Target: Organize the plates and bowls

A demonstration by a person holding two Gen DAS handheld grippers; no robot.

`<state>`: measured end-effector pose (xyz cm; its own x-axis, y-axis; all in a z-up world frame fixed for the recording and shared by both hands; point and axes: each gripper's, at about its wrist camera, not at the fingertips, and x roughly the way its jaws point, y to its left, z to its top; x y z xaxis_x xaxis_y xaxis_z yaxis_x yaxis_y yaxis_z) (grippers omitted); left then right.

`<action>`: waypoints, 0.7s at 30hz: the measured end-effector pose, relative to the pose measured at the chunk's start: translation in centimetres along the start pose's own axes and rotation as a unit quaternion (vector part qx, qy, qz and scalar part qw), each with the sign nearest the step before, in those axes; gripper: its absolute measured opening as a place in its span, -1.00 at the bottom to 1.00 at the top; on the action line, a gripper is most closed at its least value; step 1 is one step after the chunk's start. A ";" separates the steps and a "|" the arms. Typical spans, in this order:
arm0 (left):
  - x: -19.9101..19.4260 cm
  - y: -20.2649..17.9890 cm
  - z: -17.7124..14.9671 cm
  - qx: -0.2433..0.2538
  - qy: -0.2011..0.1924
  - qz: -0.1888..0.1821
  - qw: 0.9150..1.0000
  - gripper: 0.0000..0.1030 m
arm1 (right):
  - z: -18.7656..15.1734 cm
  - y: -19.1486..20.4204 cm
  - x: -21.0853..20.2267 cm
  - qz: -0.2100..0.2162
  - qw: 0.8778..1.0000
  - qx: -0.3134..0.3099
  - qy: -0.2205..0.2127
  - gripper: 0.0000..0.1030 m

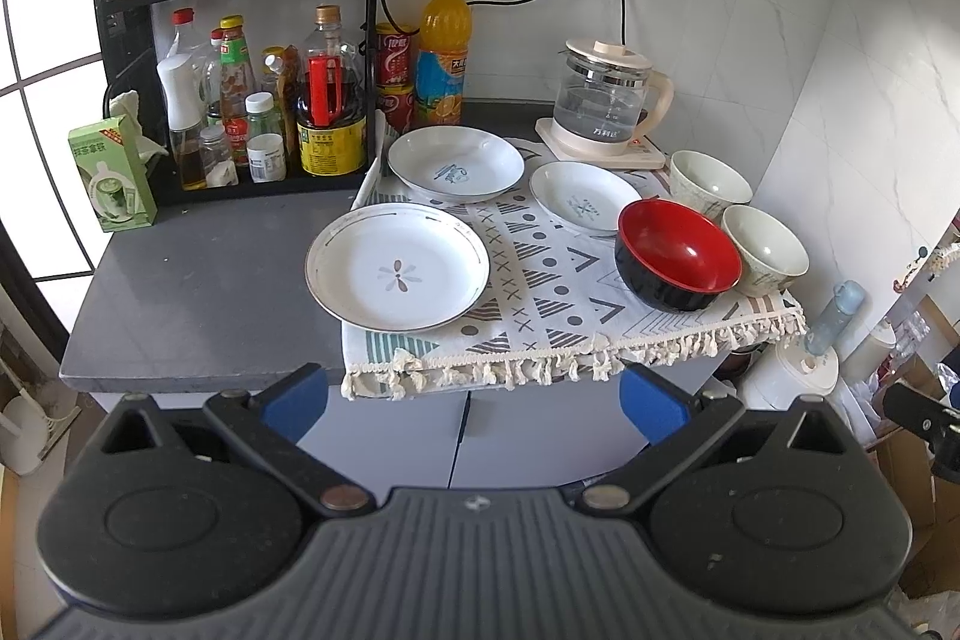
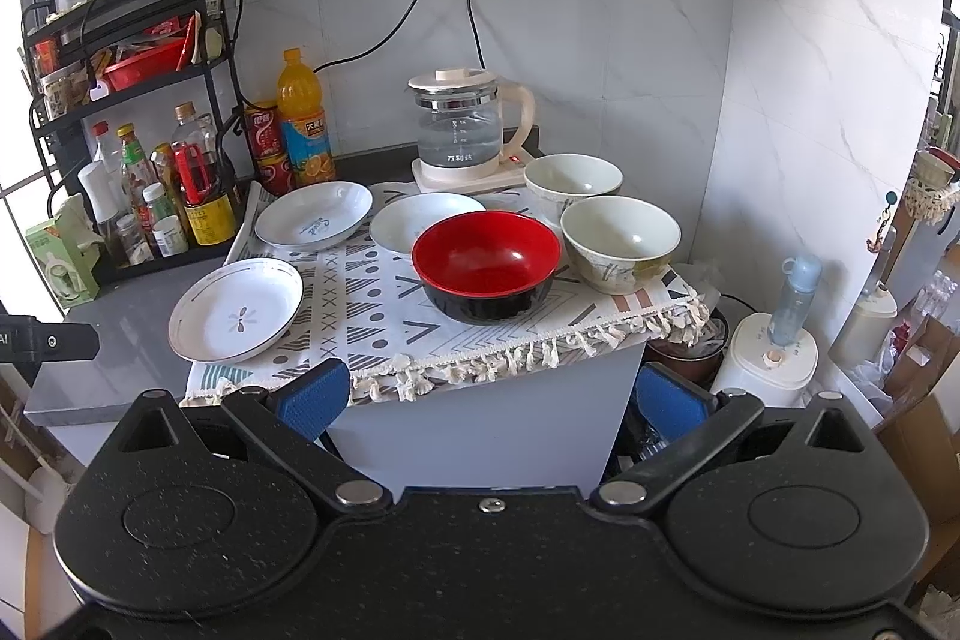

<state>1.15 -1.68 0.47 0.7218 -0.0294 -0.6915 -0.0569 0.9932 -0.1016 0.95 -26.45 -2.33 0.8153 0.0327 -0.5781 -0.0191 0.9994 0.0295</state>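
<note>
Three white plates lie on a patterned cloth [image 1: 540, 280]: a near one with a flower mark [image 1: 397, 275] [image 2: 237, 310], a far left one [image 1: 455, 163] [image 2: 314, 215], and a smaller one [image 1: 585, 197] [image 2: 408, 220]. A red-and-black bowl [image 1: 678, 259] [image 2: 487, 265] stands at the right, with two cream bowls beside it, one near [image 1: 765, 247] [image 2: 621, 241] and one far [image 1: 710, 181] [image 2: 573, 179]. My left gripper [image 1: 474, 400] and right gripper [image 2: 492, 397] are both open and empty, in front of the counter's edge.
A glass kettle [image 1: 606, 97] [image 2: 465, 127] stands on its base at the back. A black rack of bottles [image 1: 264, 100] and an orange drink bottle [image 1: 443, 52] stand at the left. A green box [image 1: 114, 172] sits on the grey counter [image 1: 198, 292]. A humidifier [image 2: 774, 358] stands lower right.
</note>
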 end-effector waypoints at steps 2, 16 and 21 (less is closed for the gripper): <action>0.0 0.0 0.0 0.001 0.001 0.000 1.000 0.99 | 0.0 -0.2 0.2 -0.002 1.000 0.001 0.001 1.00; 2.6 -1.0 1.7 -0.006 0.024 0.001 1.000 0.99 | 0.7 -0.8 1.5 -0.010 1.000 0.005 0.011 1.00; 3.9 -1.6 2.6 -0.005 0.028 -0.002 1.000 0.98 | 1.4 -1.2 2.6 -0.009 1.000 0.011 0.013 1.00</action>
<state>5.88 -3.05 -0.25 0.6823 -0.0396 -0.7300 -0.0611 0.9920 -0.1109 3.91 -27.64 -2.68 0.8003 0.0155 -0.5994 0.0080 0.9993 0.0366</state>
